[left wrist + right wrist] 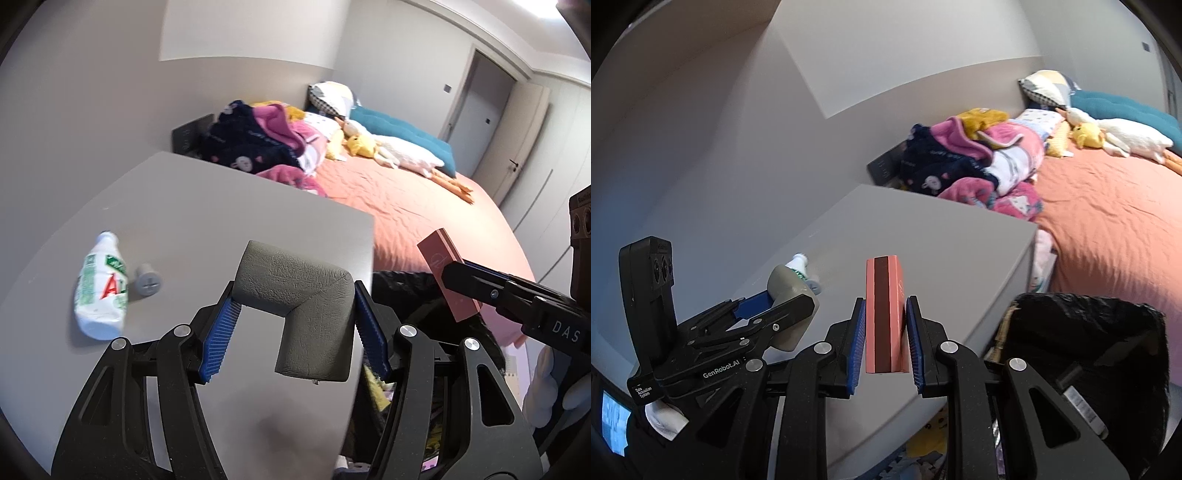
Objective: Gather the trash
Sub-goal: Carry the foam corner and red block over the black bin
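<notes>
My left gripper (pixel 295 328) is shut on a grey L-shaped foam corner guard (pixel 303 295) and holds it above the grey table (pixel 184 206). My right gripper (pixel 886 332) is shut on a slim pink box (pixel 884 314), held upright over the table's edge; the box also shows in the left wrist view (pixel 448 273). A white plastic bottle with a green and red label (pixel 101 288) lies on the table, with a grey cap (pixel 147 280) beside it. A black-lined trash bin (pixel 1086 350) stands to the right of the table.
A bed with an orange sheet (pixel 406 199) lies beyond the table, with piled blankets (pixel 258 144), plush toys and pillows at its head. Grey walls stand behind. A door (pixel 480 110) is at the far right.
</notes>
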Demonstrator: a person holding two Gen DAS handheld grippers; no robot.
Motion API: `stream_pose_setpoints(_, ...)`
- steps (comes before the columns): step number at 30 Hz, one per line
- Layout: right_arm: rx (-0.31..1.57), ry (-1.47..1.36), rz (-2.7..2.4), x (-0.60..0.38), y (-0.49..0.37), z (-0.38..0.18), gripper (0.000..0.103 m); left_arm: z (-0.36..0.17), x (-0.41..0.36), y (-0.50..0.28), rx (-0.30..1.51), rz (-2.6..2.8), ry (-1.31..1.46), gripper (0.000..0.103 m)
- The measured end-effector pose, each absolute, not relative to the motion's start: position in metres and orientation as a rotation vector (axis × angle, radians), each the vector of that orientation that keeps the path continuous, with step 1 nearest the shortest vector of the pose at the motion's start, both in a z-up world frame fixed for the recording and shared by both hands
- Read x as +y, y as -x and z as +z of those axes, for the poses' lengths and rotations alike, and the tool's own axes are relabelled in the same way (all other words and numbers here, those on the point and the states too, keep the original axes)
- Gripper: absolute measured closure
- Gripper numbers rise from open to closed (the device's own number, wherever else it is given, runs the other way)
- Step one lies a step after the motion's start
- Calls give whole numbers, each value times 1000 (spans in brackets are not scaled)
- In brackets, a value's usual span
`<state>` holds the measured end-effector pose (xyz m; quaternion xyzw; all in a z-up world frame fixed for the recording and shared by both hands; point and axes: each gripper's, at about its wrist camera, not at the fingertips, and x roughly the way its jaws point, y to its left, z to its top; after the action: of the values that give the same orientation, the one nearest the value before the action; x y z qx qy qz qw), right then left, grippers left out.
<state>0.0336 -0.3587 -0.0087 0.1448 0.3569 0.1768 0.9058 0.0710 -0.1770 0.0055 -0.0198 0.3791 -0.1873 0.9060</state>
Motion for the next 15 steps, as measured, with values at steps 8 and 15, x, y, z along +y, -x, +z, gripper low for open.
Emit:
stream_pose_setpoints(8, 713, -328, 292, -400, -24, -7, 80, 11, -219, -71, 775, -466, 3, 44)
stream_pose_setpoints(15, 686, -360, 223, -437, -12, -4, 80, 15, -260, -71, 769, -541, -34, 43)
